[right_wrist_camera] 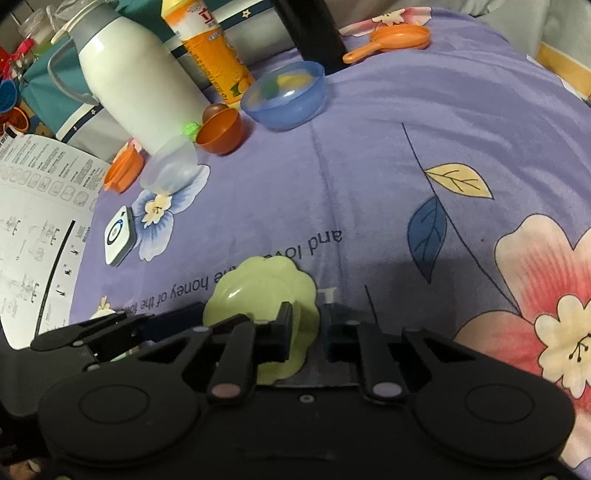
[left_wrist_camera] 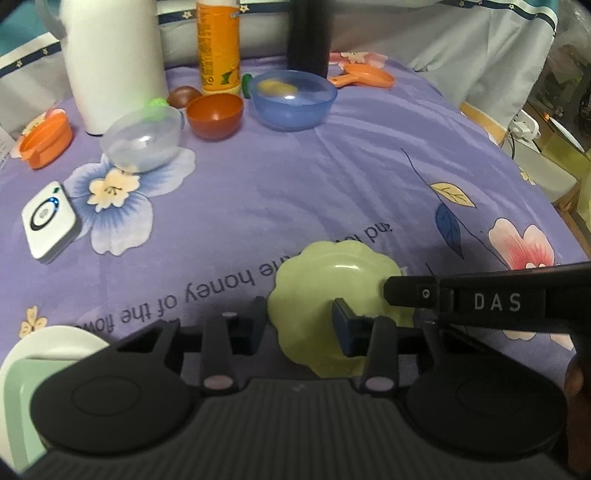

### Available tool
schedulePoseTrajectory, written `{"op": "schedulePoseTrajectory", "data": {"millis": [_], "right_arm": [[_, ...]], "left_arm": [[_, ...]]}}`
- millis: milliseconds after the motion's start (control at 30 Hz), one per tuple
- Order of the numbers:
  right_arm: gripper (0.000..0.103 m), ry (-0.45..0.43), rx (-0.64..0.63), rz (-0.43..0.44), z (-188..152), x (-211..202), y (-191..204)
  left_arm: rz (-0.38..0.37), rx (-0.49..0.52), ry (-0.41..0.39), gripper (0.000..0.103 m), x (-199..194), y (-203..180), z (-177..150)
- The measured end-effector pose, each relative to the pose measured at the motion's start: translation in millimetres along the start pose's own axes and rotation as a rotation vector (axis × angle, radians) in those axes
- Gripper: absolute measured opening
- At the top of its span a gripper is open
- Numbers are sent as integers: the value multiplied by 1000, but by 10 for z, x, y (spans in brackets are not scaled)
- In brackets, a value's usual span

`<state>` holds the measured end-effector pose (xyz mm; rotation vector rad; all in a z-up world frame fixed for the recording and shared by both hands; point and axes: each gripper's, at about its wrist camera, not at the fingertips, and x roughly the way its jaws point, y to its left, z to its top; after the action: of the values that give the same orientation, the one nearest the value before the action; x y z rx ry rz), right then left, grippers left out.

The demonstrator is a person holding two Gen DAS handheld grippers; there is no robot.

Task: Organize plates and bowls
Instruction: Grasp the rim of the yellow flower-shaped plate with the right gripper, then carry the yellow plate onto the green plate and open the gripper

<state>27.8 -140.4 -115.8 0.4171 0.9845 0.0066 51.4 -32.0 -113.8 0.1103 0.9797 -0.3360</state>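
Observation:
A scalloped pale green plate [left_wrist_camera: 332, 280] lies on the purple flowered cloth, close in front of both grippers; it also shows in the right wrist view [right_wrist_camera: 258, 291]. My left gripper [left_wrist_camera: 299, 325] is open, with the plate's left edge between its fingers. My right gripper [right_wrist_camera: 306, 328] is open, its fingers astride the plate's right rim; its finger [left_wrist_camera: 461, 299] reaches in from the right in the left wrist view. Far back stand a blue bowl [left_wrist_camera: 293, 99], an orange-brown bowl [left_wrist_camera: 214, 114] and a clear bowl [left_wrist_camera: 142, 140].
A white jug [left_wrist_camera: 110, 62], an orange bottle [left_wrist_camera: 218, 44] and a dark post [left_wrist_camera: 310, 33] stand at the back. Orange cup [left_wrist_camera: 46, 142] and orange scoop [left_wrist_camera: 365, 77] lie there too. A white device [left_wrist_camera: 48, 221] sits left. A green-white tray [left_wrist_camera: 22, 373] is at lower left. A paper sheet [right_wrist_camera: 33, 229] lies left.

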Motion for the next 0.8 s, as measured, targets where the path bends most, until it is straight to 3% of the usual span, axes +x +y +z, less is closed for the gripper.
{"op": "schedulePoseTrajectory", "data": {"millis": [467, 800], "right_arm": [[16, -10, -66, 39, 34, -197, 455], [16, 26, -176, 120, -22, -207, 1270]], "left_arm": [[44, -71, -60, 37, -529, 318, -43], [131, -170, -113, 37, -1118, 905, -293]]}}
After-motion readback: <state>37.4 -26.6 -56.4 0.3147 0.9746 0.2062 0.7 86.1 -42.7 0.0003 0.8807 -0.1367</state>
